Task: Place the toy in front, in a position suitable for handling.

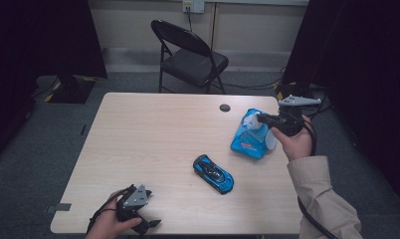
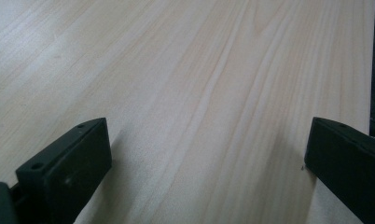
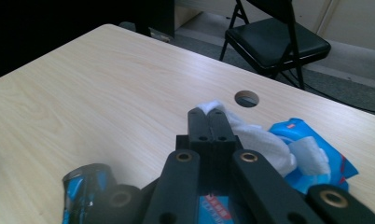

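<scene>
High view has my right gripper [image 1: 260, 118] at the top of the blue wet-wipe pack [image 1: 250, 135], which lies on the table [image 1: 153, 134] toward its right edge, up and to the right of the blue toy car [image 1: 213, 174]; my jaws there are pressed together on a white wipe [image 1: 251, 119] that I have by its tip. In the right gripper view the wipe [image 3: 251, 135] bulges out to the side of the closed jaws and trails back down into the pack's [image 3: 316, 154] opening, so I judge it is partly drawn out and not yet free of the pack. The toy car [image 3: 85, 191] shows at the lower left of that view, nearer to me than the pack and apart from it. My left gripper [image 1: 147, 222] rests at the near edge of the table, well to the left of the pack and left of the car, with its jaws standing wide apart over bare wood and nothing between them, as the left gripper view shows plainly. So, as I read it, the grip on the wipe is made and the pull is under way; what is left is to lift the sheet clear, and if the pack rises with it my idle left gripper would have to hold the pack down. The car is untouched; whether the wipe is meant for it I cannot tell
</scene>
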Demonstrator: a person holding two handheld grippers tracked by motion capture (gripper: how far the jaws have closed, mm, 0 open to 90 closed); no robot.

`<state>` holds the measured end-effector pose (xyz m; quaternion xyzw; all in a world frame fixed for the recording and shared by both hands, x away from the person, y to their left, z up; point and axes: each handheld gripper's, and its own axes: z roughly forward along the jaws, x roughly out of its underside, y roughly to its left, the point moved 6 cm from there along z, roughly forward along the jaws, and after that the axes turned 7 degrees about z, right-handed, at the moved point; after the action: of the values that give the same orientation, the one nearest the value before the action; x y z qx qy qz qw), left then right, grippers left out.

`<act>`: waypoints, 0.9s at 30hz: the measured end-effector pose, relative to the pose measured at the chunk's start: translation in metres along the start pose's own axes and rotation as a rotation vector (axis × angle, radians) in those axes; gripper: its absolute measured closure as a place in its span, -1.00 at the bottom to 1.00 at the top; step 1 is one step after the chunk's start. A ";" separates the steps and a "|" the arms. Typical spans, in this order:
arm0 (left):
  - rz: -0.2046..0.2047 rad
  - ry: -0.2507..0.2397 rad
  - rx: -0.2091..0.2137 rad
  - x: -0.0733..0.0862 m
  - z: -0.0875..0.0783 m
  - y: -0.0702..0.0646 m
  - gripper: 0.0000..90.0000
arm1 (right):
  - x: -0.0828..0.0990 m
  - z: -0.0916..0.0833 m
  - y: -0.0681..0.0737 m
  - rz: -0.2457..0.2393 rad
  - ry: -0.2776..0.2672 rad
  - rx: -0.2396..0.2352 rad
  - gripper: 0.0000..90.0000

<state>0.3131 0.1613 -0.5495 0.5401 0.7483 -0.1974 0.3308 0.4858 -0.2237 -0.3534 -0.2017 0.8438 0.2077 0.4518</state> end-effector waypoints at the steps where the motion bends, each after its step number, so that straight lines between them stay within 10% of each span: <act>1: 0.000 0.000 0.000 0.000 0.000 0.000 -1.00 | 0.000 0.000 0.000 0.000 0.000 0.000 1.00; 27: -0.001 -0.002 0.001 0.000 0.000 0.000 -1.00 | 0.008 0.009 0.144 -0.042 -0.044 -0.410 1.00</act>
<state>0.3131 0.1612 -0.5494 0.5396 0.7483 -0.1984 0.3310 0.4119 -0.1002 -0.3409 -0.3022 0.7693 0.3702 0.4240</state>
